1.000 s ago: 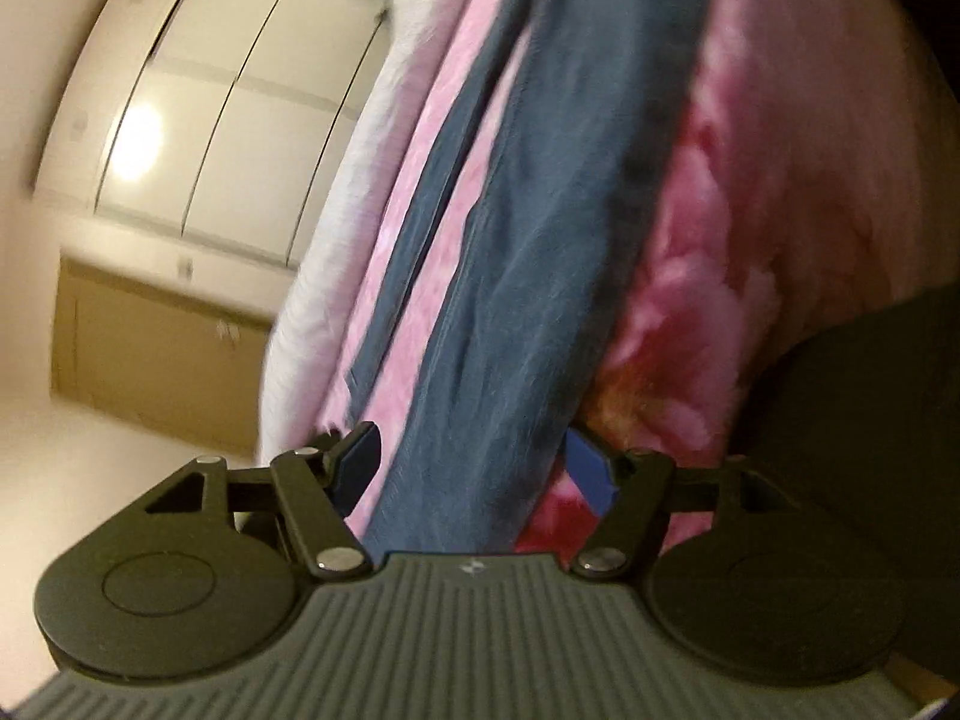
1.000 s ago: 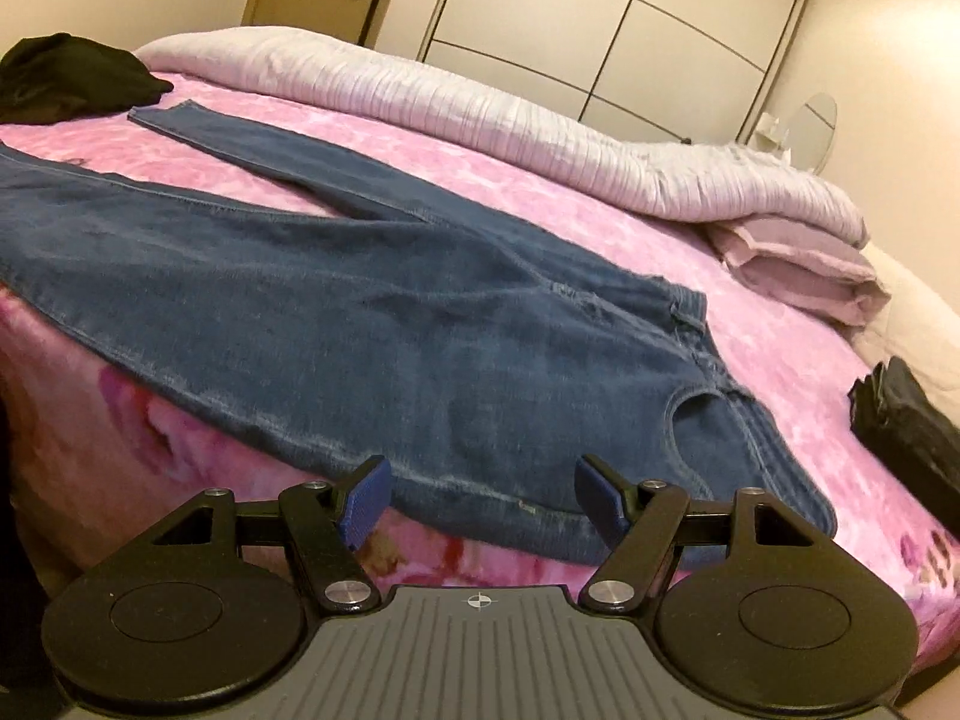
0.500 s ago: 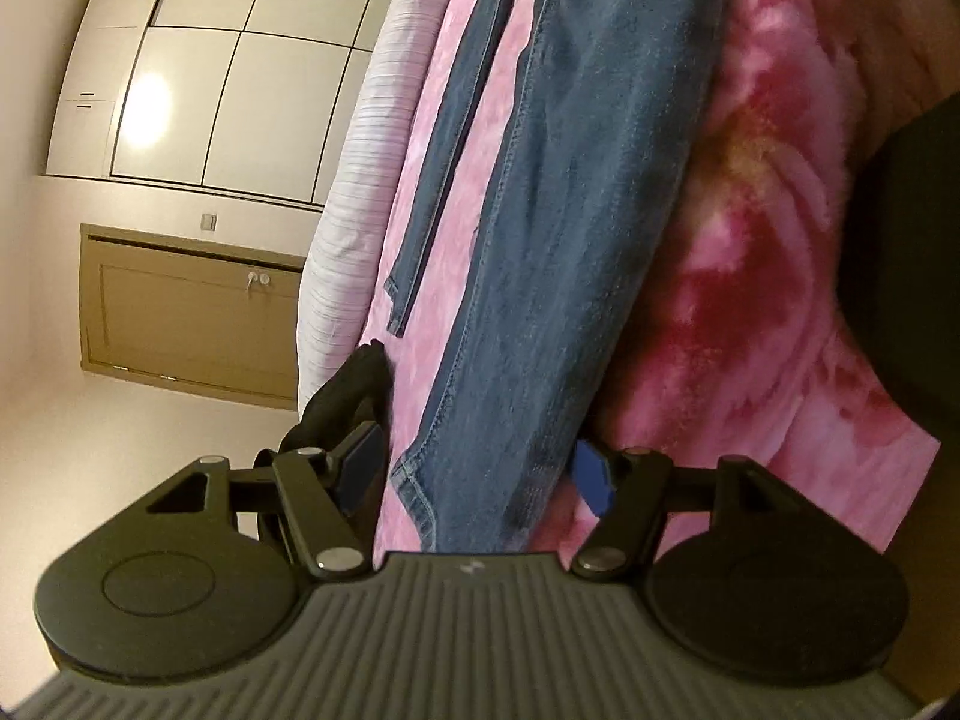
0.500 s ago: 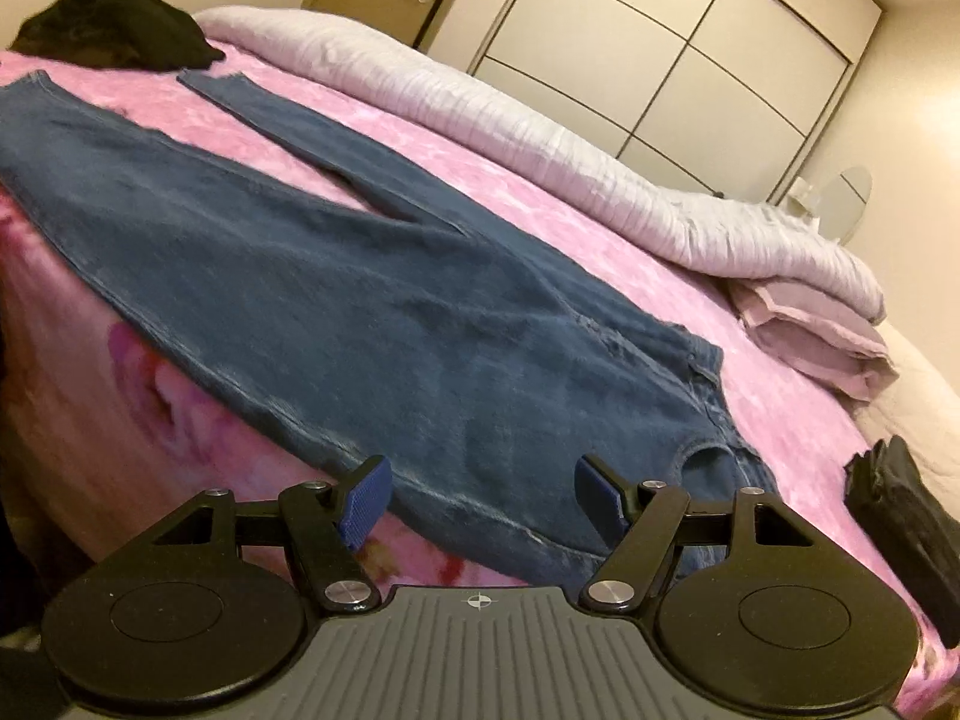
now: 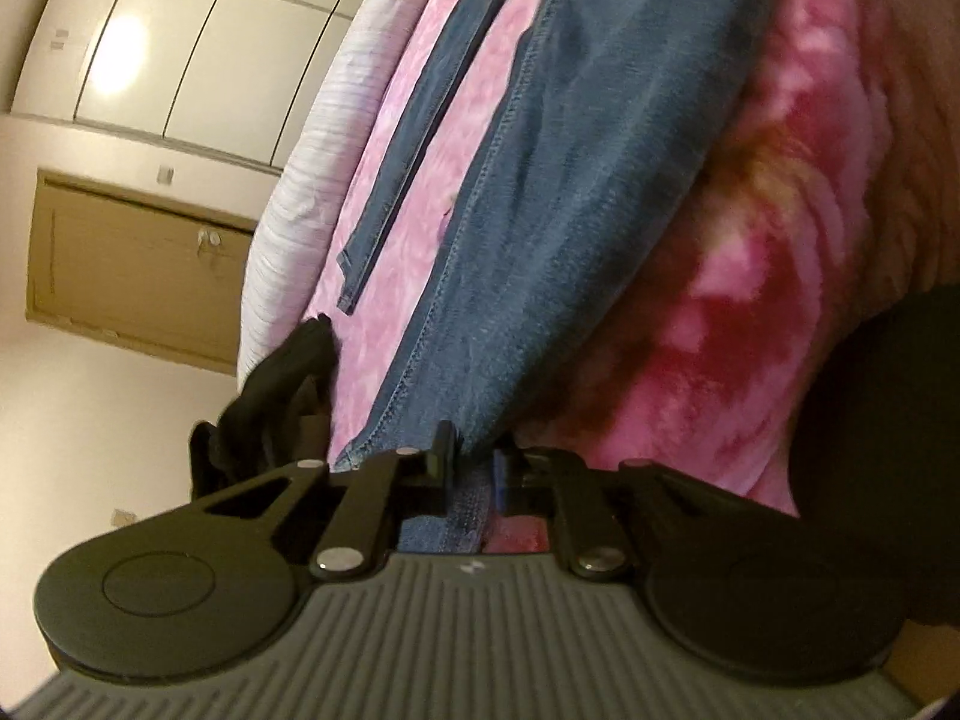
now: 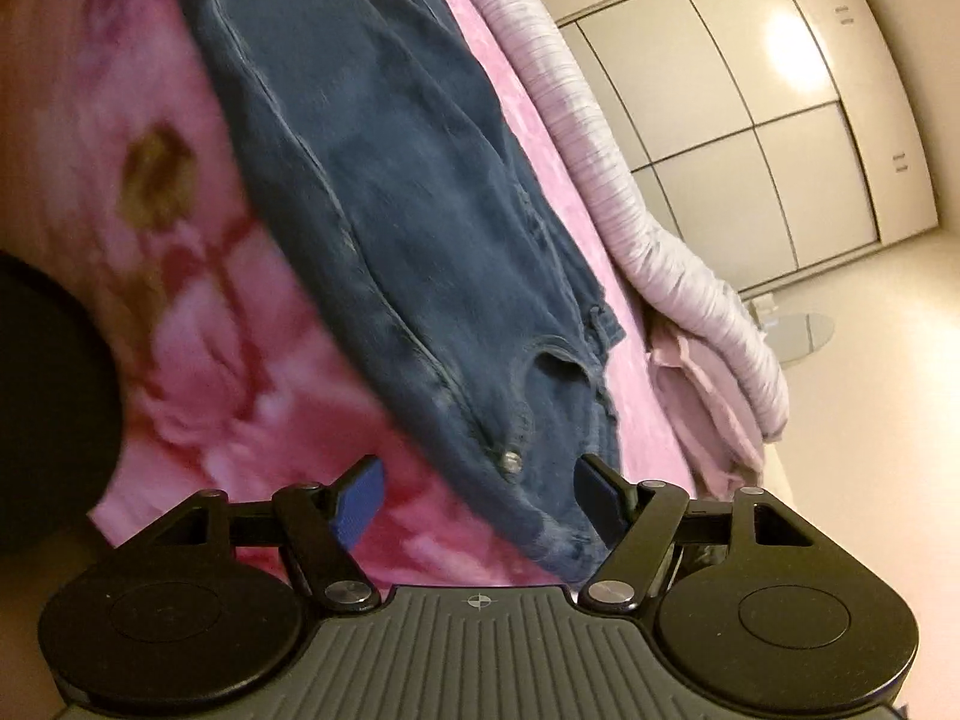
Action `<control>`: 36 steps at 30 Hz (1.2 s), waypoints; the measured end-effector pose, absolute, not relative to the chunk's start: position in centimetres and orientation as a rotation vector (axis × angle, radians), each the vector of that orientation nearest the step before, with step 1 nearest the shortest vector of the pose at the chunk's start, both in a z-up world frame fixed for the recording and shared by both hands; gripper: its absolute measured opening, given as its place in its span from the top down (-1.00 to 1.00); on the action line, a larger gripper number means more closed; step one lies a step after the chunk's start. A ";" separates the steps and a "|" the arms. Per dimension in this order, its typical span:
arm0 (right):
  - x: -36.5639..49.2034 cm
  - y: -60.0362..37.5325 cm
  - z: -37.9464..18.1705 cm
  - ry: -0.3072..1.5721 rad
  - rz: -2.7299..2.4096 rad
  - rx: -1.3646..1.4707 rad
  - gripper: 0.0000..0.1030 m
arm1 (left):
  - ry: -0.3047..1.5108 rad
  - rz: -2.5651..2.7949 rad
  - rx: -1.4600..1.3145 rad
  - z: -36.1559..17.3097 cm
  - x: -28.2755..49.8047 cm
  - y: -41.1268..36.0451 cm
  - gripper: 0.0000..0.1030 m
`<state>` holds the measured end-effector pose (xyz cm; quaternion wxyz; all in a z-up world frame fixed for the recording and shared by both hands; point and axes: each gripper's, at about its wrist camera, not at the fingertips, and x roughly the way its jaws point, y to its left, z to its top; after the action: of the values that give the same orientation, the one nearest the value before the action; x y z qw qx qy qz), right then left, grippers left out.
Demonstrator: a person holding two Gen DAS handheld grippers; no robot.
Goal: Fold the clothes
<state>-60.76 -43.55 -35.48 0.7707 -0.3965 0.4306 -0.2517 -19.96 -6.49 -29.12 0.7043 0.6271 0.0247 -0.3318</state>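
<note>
A pair of blue jeans (image 5: 558, 192) lies spread flat on a pink flowered bedspread (image 5: 774, 276). In the left wrist view my left gripper (image 5: 471, 468) is shut on the hem of the nearer jeans leg at the bed's edge; the other leg (image 5: 414, 138) lies farther in. In the right wrist view the waist end of the jeans (image 6: 420, 228) with its metal button (image 6: 510, 461) sits between the fingers of my right gripper (image 6: 480, 501), which is open around the waistband corner. Both views are rolled sideways.
A black garment (image 5: 270, 384) lies by the leg hems. A pale striped duvet (image 6: 636, 192) runs along the far side of the bed, with a folded lilac cloth (image 6: 702, 408) beside it. White wardrobe doors (image 6: 750, 138) and a brown door (image 5: 132, 264) stand behind.
My left gripper has gone from open to shut on the jeans leg hem. My right gripper has rolled sideways and moved in on the waistband corner, still open.
</note>
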 end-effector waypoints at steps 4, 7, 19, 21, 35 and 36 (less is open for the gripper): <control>-61.7 -44.9 -36.0 0.942 -0.472 -0.927 -0.34 | 0.066 -0.739 1.420 -29.0 -19.5 -7.1 0.80; -63.0 -46.0 -35.8 0.948 -0.468 -0.964 -0.23 | 0.079 -0.730 1.408 -28.9 -19.2 -7.4 0.79; -63.3 -49.9 -38.0 0.960 -0.474 -1.131 -0.05 | 0.065 -0.704 1.407 -29.6 -18.5 -8.5 0.79; -62.7 -49.8 -37.9 0.959 -0.432 -1.145 0.30 | 0.070 -0.711 1.392 -29.3 -18.3 -8.4 0.81; -58.4 -53.6 -26.5 0.879 -0.428 -1.101 0.82 | 0.049 -0.775 1.211 -12.7 -13.5 -11.8 0.89; -57.8 -54.2 -25.6 0.872 -0.429 -1.106 0.82 | 0.064 -0.787 1.217 -11.5 -12.3 -13.1 0.89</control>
<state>-57.76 -54.16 -25.56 0.7410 -0.5043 0.3979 -0.1958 -12.35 -13.08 -11.51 0.7483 0.5564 0.0294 -0.3599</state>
